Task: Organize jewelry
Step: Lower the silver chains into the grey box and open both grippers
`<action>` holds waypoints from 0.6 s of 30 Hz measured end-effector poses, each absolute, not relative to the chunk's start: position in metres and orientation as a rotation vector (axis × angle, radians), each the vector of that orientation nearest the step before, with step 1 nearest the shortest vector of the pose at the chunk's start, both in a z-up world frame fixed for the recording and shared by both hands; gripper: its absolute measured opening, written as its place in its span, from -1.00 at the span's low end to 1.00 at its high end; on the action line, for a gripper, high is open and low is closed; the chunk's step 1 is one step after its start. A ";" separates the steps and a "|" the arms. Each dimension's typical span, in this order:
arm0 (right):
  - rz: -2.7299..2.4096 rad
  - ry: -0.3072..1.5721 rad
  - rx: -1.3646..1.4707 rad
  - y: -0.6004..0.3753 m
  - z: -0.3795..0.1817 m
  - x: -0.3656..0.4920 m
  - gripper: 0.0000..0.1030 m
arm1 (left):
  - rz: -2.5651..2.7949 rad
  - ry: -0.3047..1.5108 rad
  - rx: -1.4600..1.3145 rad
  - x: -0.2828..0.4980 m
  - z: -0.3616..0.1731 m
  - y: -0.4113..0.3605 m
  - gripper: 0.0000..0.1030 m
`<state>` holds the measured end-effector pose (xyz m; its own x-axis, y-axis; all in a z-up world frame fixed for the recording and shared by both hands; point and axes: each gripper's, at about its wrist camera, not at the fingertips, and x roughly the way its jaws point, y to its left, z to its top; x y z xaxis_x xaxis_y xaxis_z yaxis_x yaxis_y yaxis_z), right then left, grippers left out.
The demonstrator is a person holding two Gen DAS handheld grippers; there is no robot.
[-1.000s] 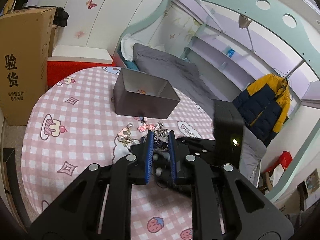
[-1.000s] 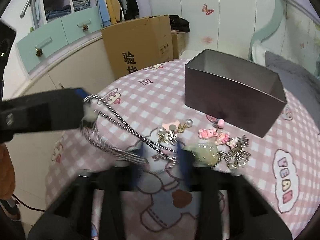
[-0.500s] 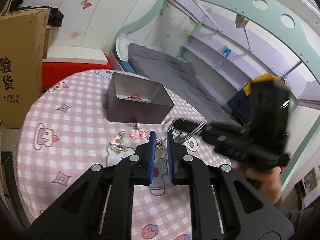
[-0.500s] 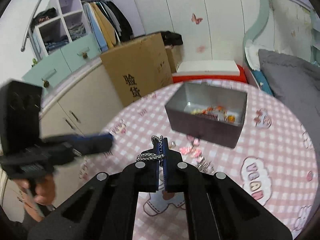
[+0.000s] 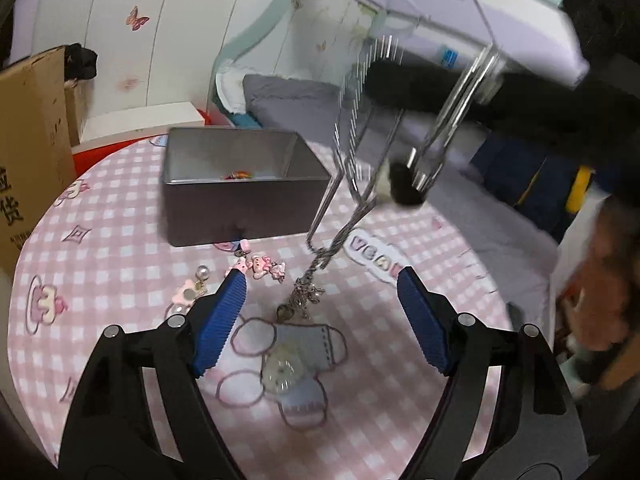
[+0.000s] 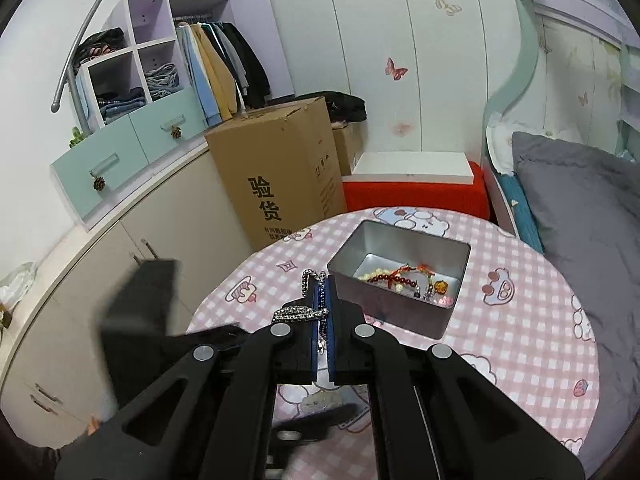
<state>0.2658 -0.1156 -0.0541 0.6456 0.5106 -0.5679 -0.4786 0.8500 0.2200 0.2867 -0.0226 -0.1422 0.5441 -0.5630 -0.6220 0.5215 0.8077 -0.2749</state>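
Silver chain (image 6: 311,312) is hanging from our right gripper (image 6: 321,292), clenched on it, raised and tilting down over the surface (image 5: 120,264) beside one grey tin (image 6: 404,284). Our left gripper (image 5: 320,312) is opening, empty, angling down above pink charms (image 5: 260,268).

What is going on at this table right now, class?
A person is sorting jewelry with two handheld grippers. The right gripper is shut on a silver chain necklace, lifting it so its lower end dangles over the pink checked tablecloth. The left gripper is opening, nothing between its pads. The metal tin already holds bracelets; charms remain outside.
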 end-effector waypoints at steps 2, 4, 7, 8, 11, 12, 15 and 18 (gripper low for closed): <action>0.559 0.655 0.052 -0.118 -0.052 0.265 -0.97 | -0.643 0.783 -0.012 0.291 -0.148 -0.031 -0.43; 0.551 0.651 0.054 -0.122 -0.049 0.266 -0.97 | -0.631 0.806 -0.022 0.299 -0.150 -0.030 -0.57; 0.554 0.634 0.061 -0.128 -0.044 0.263 -0.97 | -0.603 0.786 -0.040 0.307 -0.141 -0.021 -0.83; 0.552 0.626 0.061 -0.130 -0.041 0.262 -0.97 | -0.582 0.769 -0.038 0.309 -0.135 -0.017 -0.88; 0.545 0.609 0.063 -0.136 -0.035 0.263 -0.97 | -0.556 0.727 -0.047 0.309 -0.116 -0.006 -0.89; 0.542 0.603 0.066 -0.139 -0.032 0.264 -0.97 | -0.545 0.718 -0.045 0.308 -0.110 -0.004 -0.89; 0.532 0.593 0.074 -0.145 -0.027 0.268 -0.97 | -0.526 0.683 -0.041 0.309 -0.089 0.005 -0.89; 0.524 0.591 0.079 -0.150 -0.024 0.274 -0.97 | -0.517 0.651 -0.042 0.313 -0.069 0.011 -0.89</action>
